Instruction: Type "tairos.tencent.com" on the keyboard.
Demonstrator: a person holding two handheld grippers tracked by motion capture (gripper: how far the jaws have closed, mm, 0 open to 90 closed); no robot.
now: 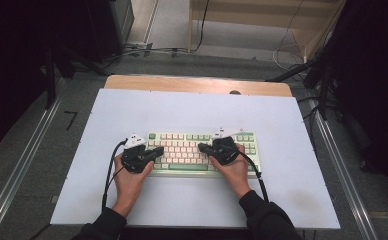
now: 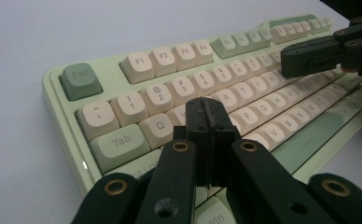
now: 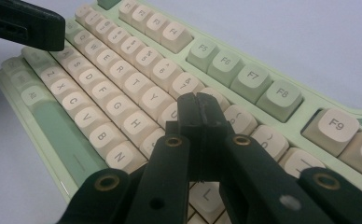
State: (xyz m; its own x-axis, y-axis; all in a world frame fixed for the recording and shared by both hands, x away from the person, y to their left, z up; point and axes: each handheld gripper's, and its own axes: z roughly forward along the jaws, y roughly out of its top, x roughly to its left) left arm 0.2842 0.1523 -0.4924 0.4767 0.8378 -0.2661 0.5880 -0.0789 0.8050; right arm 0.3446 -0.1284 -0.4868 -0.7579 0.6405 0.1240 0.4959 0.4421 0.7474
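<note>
A pale green keyboard (image 1: 202,150) with cream and green keys lies in the middle of the white table top. My left gripper (image 1: 161,150) hovers over its left end, jaws shut with nothing between them. In the left gripper view the closed tips (image 2: 210,108) sit above the keyboard (image 2: 160,60) near the W key. My right gripper (image 1: 201,147) is over the right half, pointing left, also shut and empty. In the right gripper view its tips (image 3: 198,103) hang over the keyboard (image 3: 123,79) around the U and I keys. The two grippers point toward each other.
The white board (image 1: 132,107) covers a wooden table whose far edge (image 1: 197,84) shows behind it. Cables (image 1: 109,172) trail from both grippers toward the person. Grey floor, metal rails and dark equipment surround the table.
</note>
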